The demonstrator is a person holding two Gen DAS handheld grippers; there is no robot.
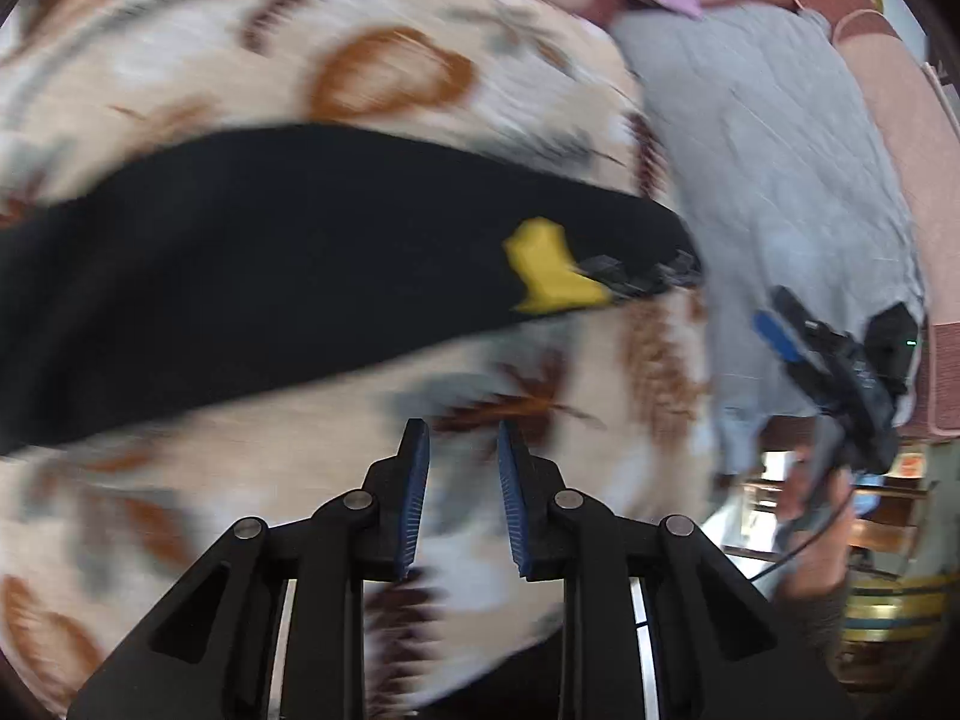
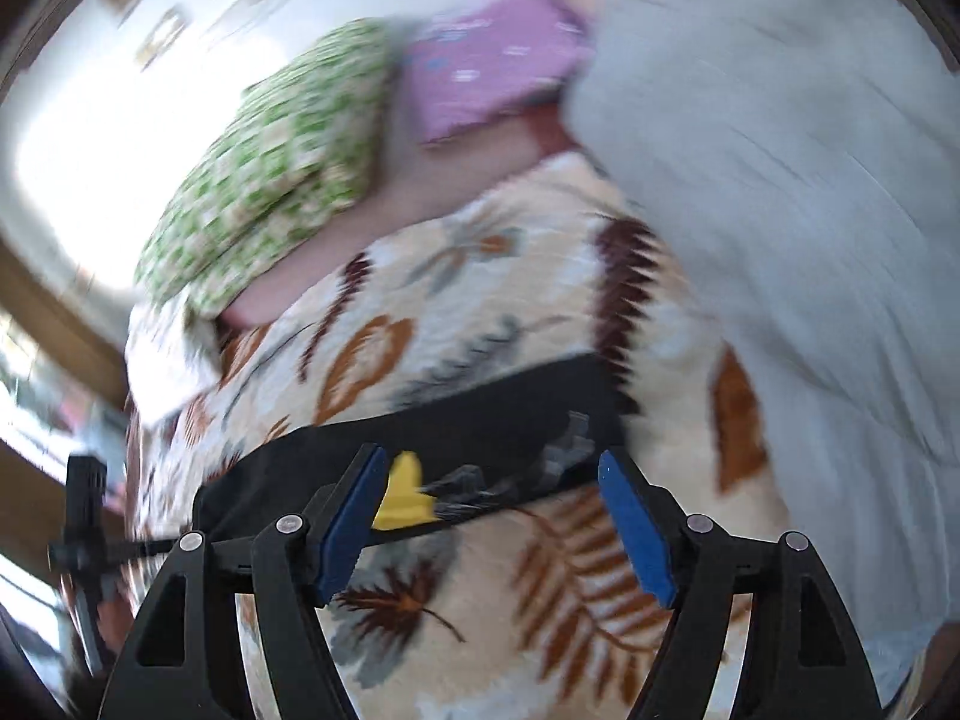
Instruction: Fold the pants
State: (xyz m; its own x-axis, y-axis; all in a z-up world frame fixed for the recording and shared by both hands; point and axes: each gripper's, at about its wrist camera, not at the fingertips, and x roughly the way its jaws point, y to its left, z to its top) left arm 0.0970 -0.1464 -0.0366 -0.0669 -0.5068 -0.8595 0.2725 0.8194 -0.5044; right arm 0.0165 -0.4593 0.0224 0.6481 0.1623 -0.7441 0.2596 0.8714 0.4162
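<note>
Black pants (image 1: 252,276) lie as a long band across a leaf-patterned blanket (image 1: 360,60), with a yellow patch (image 1: 549,273) and grey print near their right end. My left gripper (image 1: 463,438) is open and empty, just short of the pants' near edge. In the right wrist view the pants (image 2: 480,420) lie just beyond my right gripper (image 2: 492,468), which is wide open and empty, with the yellow patch (image 2: 403,495) by its left finger. The right gripper also shows in the left wrist view (image 1: 840,372), held at the right. Both views are motion-blurred.
A grey quilt (image 1: 780,150) covers the bed to the right of the blanket. A purple cloth (image 2: 492,54) and a green patterned pillow (image 2: 270,168) lie at the far end. Furniture shows past the bed's edge (image 1: 888,540).
</note>
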